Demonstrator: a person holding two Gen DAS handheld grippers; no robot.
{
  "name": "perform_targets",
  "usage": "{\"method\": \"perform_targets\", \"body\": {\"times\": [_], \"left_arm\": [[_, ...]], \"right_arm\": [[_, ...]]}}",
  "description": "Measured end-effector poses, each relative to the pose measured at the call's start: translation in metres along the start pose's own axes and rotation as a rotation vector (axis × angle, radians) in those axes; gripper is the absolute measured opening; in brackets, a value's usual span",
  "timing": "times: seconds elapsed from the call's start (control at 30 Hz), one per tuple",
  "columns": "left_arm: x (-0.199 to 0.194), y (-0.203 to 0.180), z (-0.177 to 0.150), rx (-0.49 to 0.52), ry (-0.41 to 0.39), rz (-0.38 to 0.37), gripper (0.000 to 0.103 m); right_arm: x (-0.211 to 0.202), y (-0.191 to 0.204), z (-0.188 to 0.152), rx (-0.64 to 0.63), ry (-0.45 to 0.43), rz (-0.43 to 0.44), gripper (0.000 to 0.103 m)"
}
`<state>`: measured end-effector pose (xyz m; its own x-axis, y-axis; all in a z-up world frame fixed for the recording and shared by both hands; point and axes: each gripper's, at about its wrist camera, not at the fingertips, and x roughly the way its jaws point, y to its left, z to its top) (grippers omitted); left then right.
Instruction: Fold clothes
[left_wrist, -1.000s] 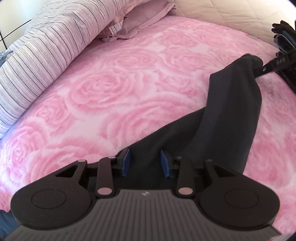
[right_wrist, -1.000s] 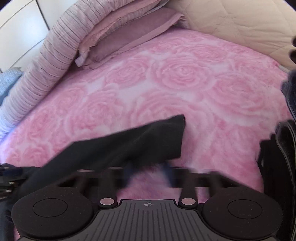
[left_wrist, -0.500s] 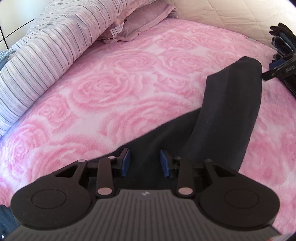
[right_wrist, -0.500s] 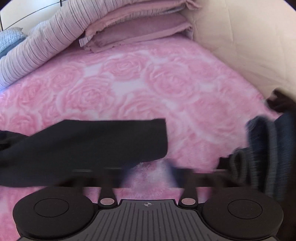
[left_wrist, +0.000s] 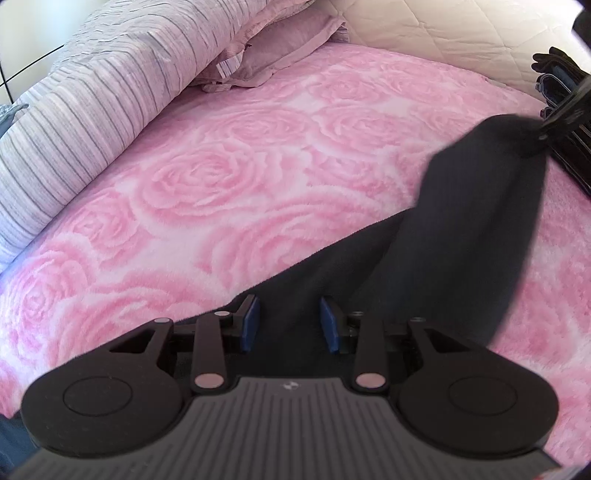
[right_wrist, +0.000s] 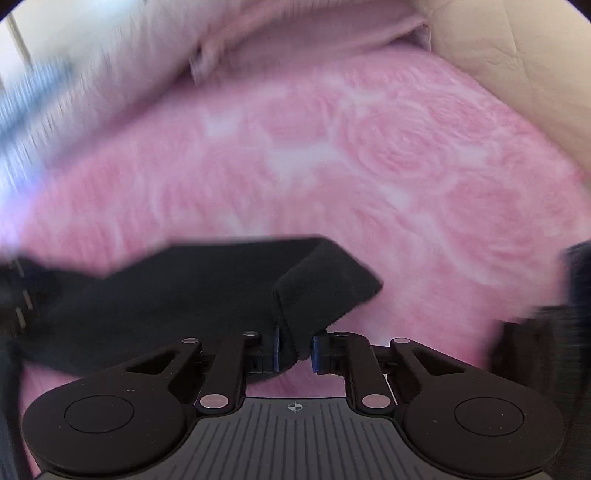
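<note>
A long black garment (left_wrist: 472, 229) lies across the pink rose blanket (left_wrist: 221, 177). Its near end runs between the blue pads of my left gripper (left_wrist: 290, 325), which grips it low on the bed. The far end is raised at the upper right, where my right gripper (left_wrist: 541, 138) has it. In the right wrist view, a folded corner of the black garment (right_wrist: 325, 288) sits between the pads of my right gripper (right_wrist: 295, 350); its jaws are closing and pinch that corner. The view is blurred by motion.
A striped duvet roll (left_wrist: 92, 110) and pink pillows (left_wrist: 280, 48) line the far left. A cream quilted panel (left_wrist: 443, 33) backs the bed. A stack of dark folded clothes (left_wrist: 569, 155) sits at the right edge, also seen as the dark stack (right_wrist: 546, 350).
The right gripper let go of the garment's far end, opened, then closed on its corner and lifted it a little. The left gripper and the near end stayed put.
</note>
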<state>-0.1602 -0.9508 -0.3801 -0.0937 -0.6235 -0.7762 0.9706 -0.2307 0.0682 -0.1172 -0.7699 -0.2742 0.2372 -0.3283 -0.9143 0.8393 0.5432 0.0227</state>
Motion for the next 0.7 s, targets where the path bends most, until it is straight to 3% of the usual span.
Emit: {"method": "perform_targets", "body": {"times": [0.07,0.2,0.3,0.33,0.37,0.4,0.53,0.6,0.7], "left_arm": [[0.002,0.0,0.004,0.0,0.004,0.002,0.033],[-0.003,0.0,0.01,-0.013,-0.005,0.015,0.032],[-0.022,0.009,0.007,-0.058,-0.033,0.023,0.032],[-0.031,0.013,0.003,-0.078,-0.039,0.033,0.032],[-0.04,0.018,-0.001,-0.102,-0.045,0.049,0.032],[-0.052,0.023,-0.008,-0.134,-0.051,0.064,0.032],[-0.111,0.044,-0.055,-0.304,-0.049,0.152,0.031],[-0.145,0.051,-0.087,-0.367,-0.025,0.208,0.031],[-0.201,0.064,-0.141,-0.435,0.033,0.294,0.032]], "right_arm": [[-0.012,0.01,0.006,-0.107,0.053,-0.087,0.016],[0.009,0.038,0.001,-0.346,0.137,-0.3,0.029],[0.008,0.035,-0.005,-0.32,0.073,-0.386,0.031],[0.003,0.036,-0.006,-0.311,0.039,-0.403,0.039],[-0.002,0.039,-0.009,-0.31,0.011,-0.408,0.064],[-0.008,0.041,-0.012,-0.308,-0.017,-0.413,0.076],[-0.035,0.064,-0.026,-0.3,-0.107,-0.344,0.076],[-0.046,0.082,-0.035,-0.27,-0.124,-0.241,0.076],[-0.052,0.128,-0.055,-0.324,-0.123,-0.094,0.076]]}}
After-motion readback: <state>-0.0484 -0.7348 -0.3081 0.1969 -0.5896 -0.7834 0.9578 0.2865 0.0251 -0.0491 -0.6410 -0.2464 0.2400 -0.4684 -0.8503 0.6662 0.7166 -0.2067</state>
